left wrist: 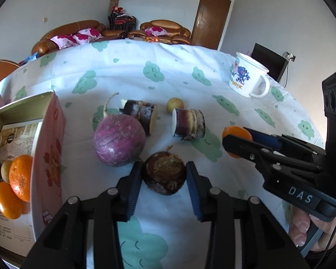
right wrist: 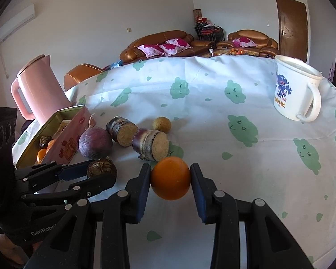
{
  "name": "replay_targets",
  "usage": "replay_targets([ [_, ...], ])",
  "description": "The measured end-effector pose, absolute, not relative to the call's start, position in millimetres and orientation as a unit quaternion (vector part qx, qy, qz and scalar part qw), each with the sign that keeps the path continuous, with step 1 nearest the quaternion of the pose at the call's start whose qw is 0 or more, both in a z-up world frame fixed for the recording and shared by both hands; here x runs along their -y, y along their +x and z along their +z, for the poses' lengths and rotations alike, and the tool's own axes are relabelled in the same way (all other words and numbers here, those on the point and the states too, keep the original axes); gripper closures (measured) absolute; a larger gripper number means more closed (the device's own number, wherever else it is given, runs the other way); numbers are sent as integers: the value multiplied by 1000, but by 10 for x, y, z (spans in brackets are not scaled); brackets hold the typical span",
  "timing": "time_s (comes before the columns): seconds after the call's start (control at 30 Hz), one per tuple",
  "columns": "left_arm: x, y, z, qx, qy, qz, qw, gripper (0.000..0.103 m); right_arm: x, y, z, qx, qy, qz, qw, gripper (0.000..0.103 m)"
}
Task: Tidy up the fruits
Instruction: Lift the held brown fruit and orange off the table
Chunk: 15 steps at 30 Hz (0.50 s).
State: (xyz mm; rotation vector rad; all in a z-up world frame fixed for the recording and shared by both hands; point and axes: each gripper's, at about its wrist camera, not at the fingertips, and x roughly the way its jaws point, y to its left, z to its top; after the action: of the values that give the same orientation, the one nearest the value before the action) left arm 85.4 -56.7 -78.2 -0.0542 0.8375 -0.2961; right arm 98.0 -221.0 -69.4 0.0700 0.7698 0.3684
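**Both grippers loaded, tin is next**

While the dark brown round fruit [left wrist: 164, 172] sits clamped in the left gripper [left wrist: 164, 177] at 6 o'clock on the tablecloth [left wrist: 190, 85], the right gripper [right wrist: 170, 180] is clamped on an orange [right wrist: 170, 178]. Pick step looks done for both. Pink tin [left wrist: 49, 148] at 9 o'clock already holds oranges; next calls for lifting clear of the purple turnip [left wrist: 119, 140] and carrying left over the tin rim
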Motion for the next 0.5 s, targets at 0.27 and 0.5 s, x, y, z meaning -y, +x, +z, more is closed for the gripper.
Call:
replay_targets([
  [0.27,548,781,-704,-381,-19,-136,915,62,2222,941,-657,-359,37,186,914,65],
  [0.5,540,743,-665,-368,-16,-132,920,62,2227,904,-623,-346,37,190,918,65],
])
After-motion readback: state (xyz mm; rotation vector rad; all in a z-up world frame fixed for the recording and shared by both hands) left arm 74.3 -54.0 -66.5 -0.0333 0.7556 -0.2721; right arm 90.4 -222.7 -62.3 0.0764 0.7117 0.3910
